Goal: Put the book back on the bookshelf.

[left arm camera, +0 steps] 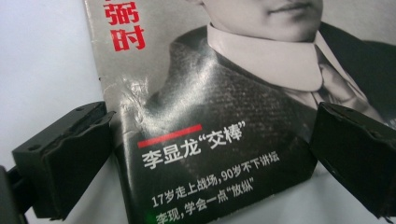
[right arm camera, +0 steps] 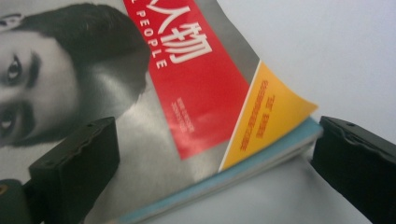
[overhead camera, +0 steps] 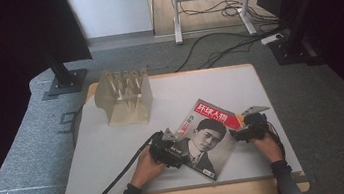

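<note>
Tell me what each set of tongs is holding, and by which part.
Nothing is held yet. The left tongs stand open around a lower corner of the magazine; the right tongs stand open around its yellow corner.

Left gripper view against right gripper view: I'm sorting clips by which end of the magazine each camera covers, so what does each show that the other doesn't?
Left gripper view alone: a crumpled patch on the cover, the collar and dark jacket, a red bar above white Chinese text.

Right gripper view alone: the red masthead, an orange corner lifting slightly, and blue page edges.

Both: the magazine on the white table, between open black jaws.
</note>
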